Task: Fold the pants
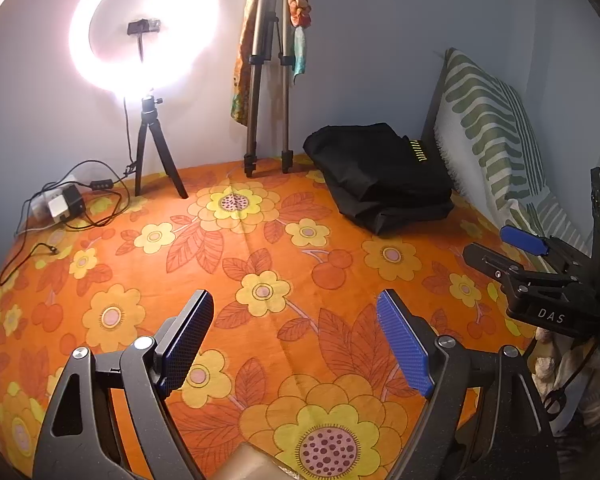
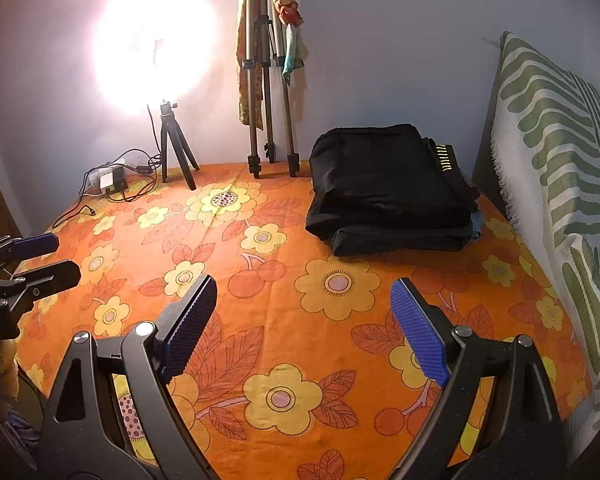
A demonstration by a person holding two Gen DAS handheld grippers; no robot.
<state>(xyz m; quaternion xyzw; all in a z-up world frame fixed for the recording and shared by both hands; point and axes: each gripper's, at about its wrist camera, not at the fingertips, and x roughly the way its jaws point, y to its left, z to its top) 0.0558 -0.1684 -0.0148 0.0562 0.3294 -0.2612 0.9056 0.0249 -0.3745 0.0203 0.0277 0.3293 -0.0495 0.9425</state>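
This is a bedroom in a home, set up for filming. A bed sheet (image 1: 260, 264) printed with orange and yellow flowers covers the bed, and a green-and-white patterned pillow (image 2: 552, 168) leans upright along the sheet's right edge. At the sheet's far edge, against the plain wall, stand a lit ring light (image 1: 144, 28) on a small tripod, a taller tripod (image 1: 266, 80) draped with scarves, and a power adapter (image 1: 62, 204) with tangled cables.

Ring light (image 1: 144, 28) at far left is the main source, blown out to white glare in both wrist views, washing the wall (image 1: 380, 40) around it. Bedspread (image 1: 260, 240) evenly lit, warm cast; soft shadows fall rightward. Strong fisheye bending, dark vignette at corners, focus mostly sharp
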